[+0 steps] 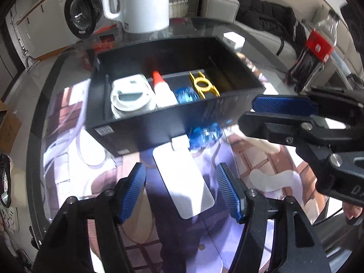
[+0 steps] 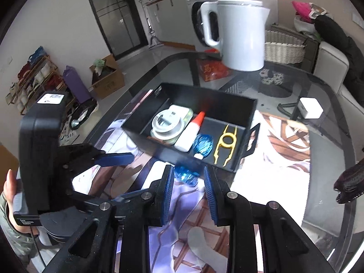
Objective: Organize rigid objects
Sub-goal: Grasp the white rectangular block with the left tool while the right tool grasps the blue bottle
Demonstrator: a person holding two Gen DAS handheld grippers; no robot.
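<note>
A black tray (image 1: 145,127) (image 2: 248,111) stands on the glass table. It holds a white round case (image 1: 130,97) (image 2: 169,122), a white glue bottle with a red cap (image 1: 162,88) (image 2: 190,132), a blue faceted bottle (image 1: 185,94) (image 2: 203,145) and a yellow plastic tool (image 1: 203,84) (image 2: 226,141). What looks like their reflection shows on the tray's glossy front and the table below it. My left gripper (image 1: 180,192) is open and empty in front of the tray. My right gripper (image 2: 188,193) is open and empty at the tray's near right corner; it shows in the left wrist view (image 1: 268,111).
A white kettle (image 1: 136,2) (image 2: 238,36) stands behind the tray. A dark cola bottle (image 1: 311,52) with a red label stands at the right. A small white box (image 2: 310,108) (image 1: 234,38) sits on the table right of the tray. A printed mat (image 2: 279,159) covers the table.
</note>
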